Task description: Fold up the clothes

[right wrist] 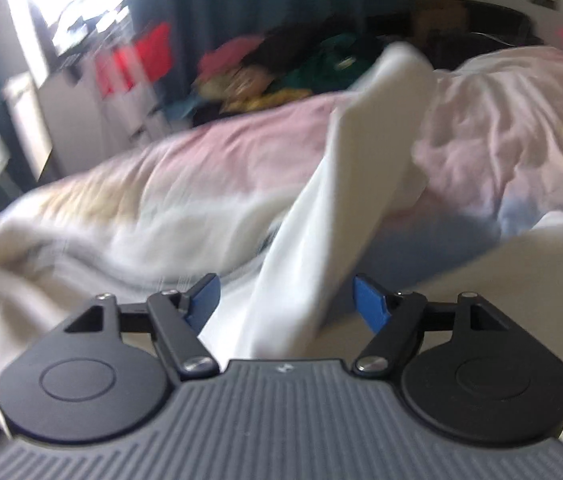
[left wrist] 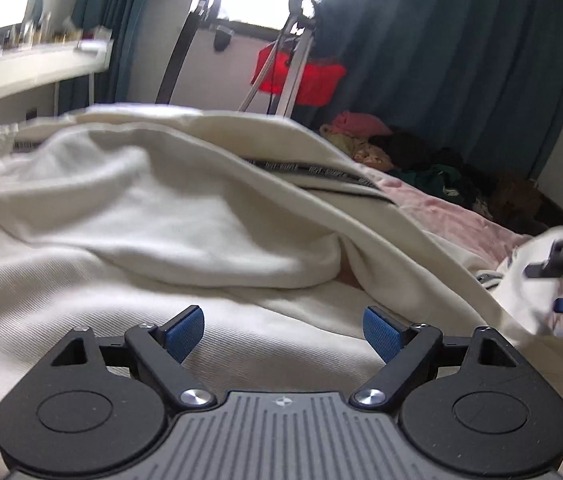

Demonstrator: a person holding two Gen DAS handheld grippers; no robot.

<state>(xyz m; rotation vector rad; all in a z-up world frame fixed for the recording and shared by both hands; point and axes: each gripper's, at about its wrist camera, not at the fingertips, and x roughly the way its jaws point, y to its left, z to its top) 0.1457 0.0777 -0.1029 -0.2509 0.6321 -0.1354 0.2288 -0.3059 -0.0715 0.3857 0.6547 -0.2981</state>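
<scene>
A large cream garment with a black lettered band lies rumpled across the bed. My left gripper hovers just over its near part, open, with nothing between the blue pads. My right gripper is open too. A long white sleeve-like strip of the garment runs up between its jaws and away over the bed, and the pads stand clear of it on both sides. The right gripper also shows at the right edge of the left wrist view, beside white cloth. The right wrist view is blurred.
A pink sheet covers the bed. A pile of mixed clothes lies at its far side below teal curtains. A tripod with a red bag stands by the window. A white desk is at the left.
</scene>
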